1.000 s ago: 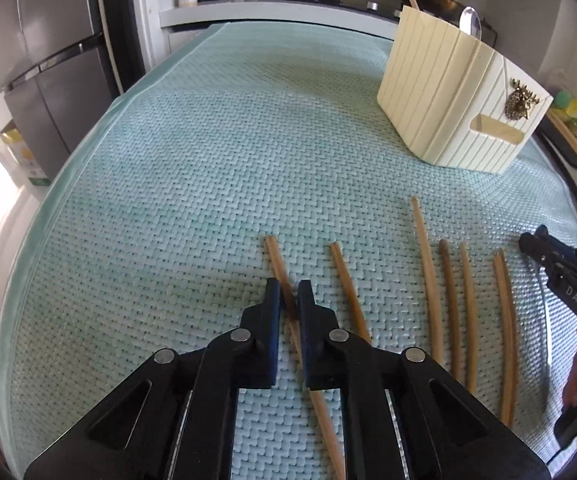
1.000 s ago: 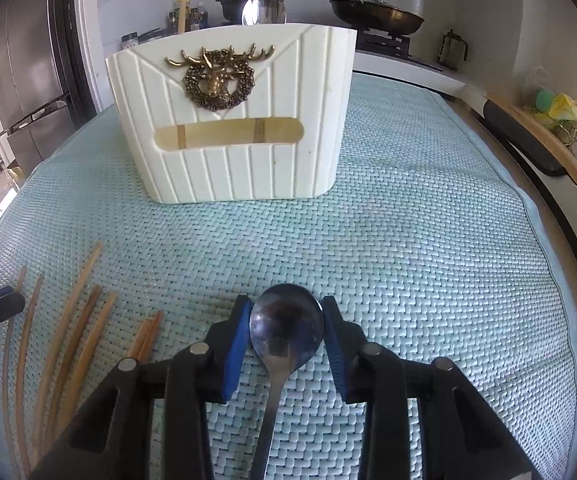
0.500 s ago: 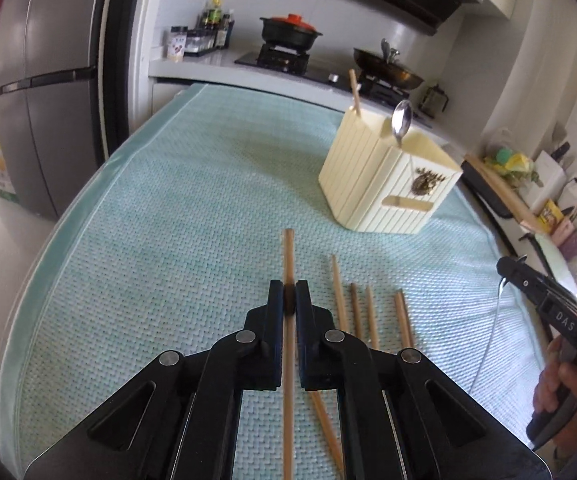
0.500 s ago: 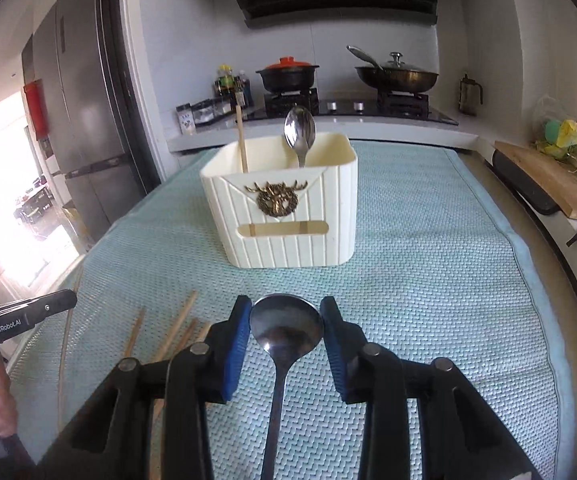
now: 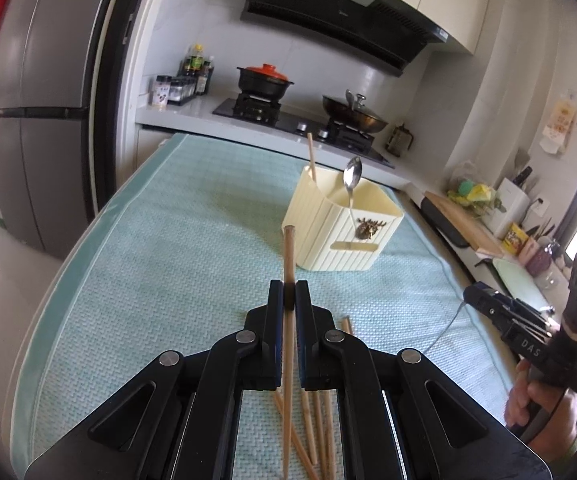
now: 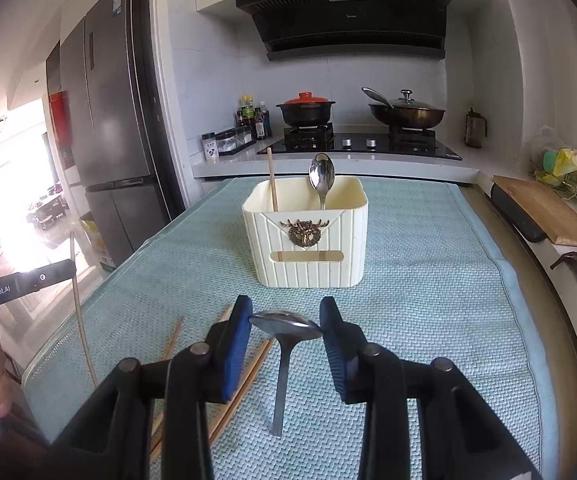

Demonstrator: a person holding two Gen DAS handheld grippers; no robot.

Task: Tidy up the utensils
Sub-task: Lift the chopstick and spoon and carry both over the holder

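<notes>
Lifted off the mat, left tool (image 5: 289, 295) pinches a chopstick (image 5: 288, 264); right tool (image 6: 286, 322) clamps a spoon (image 6: 284, 326).

One cream holder (image 6: 306, 240), two spoons, one standing in the holder (image 6: 322, 176) and one lifted (image 6: 284, 326), chopsticks, one in the holder (image 6: 271, 178), one lifted (image 5: 288, 264), perhaps five lying on the mat (image 5: 312, 420), two grippers.

A grey refrigerator (image 6: 104, 136) stands left of a white counter carrying a black hob (image 6: 358, 145). A black range hood (image 6: 352, 16) hangs on the white tiled wall; bright daylight enters at far left
</notes>
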